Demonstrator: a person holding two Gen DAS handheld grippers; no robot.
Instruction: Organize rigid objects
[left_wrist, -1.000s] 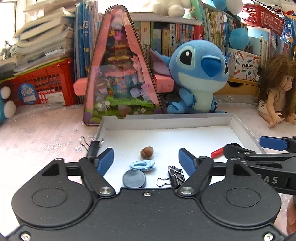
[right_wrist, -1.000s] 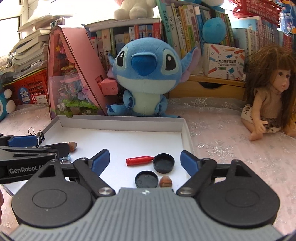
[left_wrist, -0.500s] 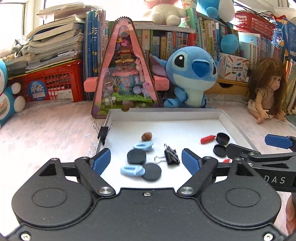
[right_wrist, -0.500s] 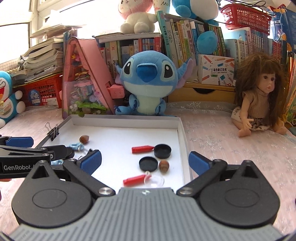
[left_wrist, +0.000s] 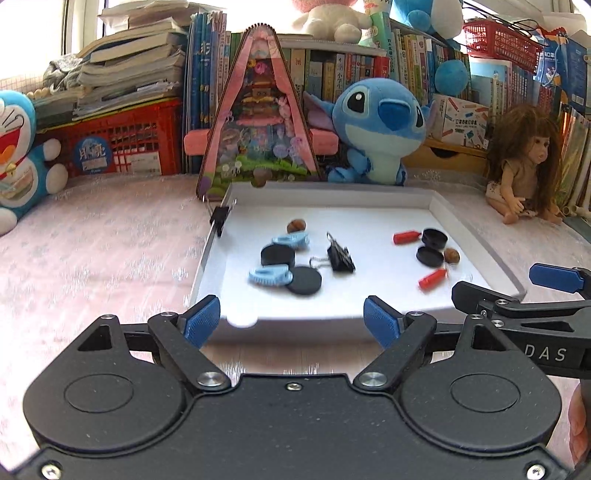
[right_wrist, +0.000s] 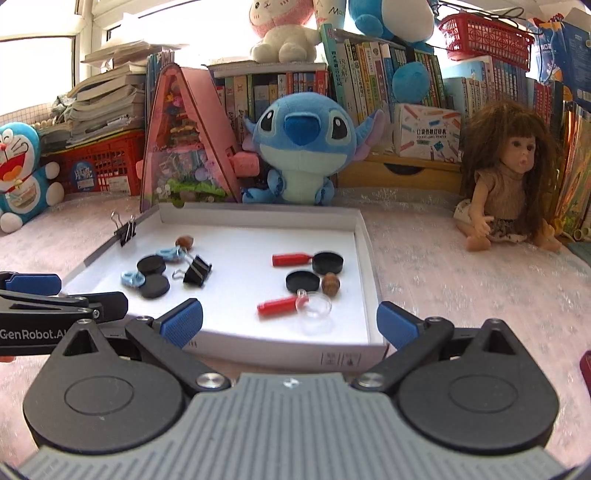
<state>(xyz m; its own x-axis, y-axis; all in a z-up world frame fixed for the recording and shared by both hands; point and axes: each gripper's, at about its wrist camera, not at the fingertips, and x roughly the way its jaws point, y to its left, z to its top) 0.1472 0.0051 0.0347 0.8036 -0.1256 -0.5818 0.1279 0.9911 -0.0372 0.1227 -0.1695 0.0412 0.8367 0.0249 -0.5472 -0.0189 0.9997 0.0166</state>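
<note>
A white shallow tray (left_wrist: 476, 240) (right_wrist: 364, 240) holds small items. On its left lie two black discs (left_wrist: 277, 256) (right_wrist: 150, 264), two light blue clips (left_wrist: 269, 276) (right_wrist: 132, 278), a nut (left_wrist: 296, 225) and a black binder clip (left_wrist: 340, 258) (right_wrist: 197, 271). On its right lie two red-handled pieces (right_wrist: 279, 306), two black caps (right_wrist: 327, 261), a nut (right_wrist: 330, 283) and a clear dome (right_wrist: 317, 304). Another binder clip (left_wrist: 221, 218) (right_wrist: 127, 230) grips the tray's left rim. My left gripper (left_wrist: 291, 320) and right gripper (right_wrist: 290, 322) are both open and empty, just in front of the tray's near edge.
Behind the tray stand a pink triangular toy house (left_wrist: 258, 122), a blue Stitch plush (right_wrist: 303, 147) and a bookshelf. A doll (right_wrist: 509, 177) sits at the right, a Doraemon plush (left_wrist: 18, 155) and a red crate (left_wrist: 125, 144) at the left. The table has a pink cloth.
Both grippers have pulled back from over the tray to just in front of its near edge, so the whole tray and its contents now show. Both stayed open and empty.
</note>
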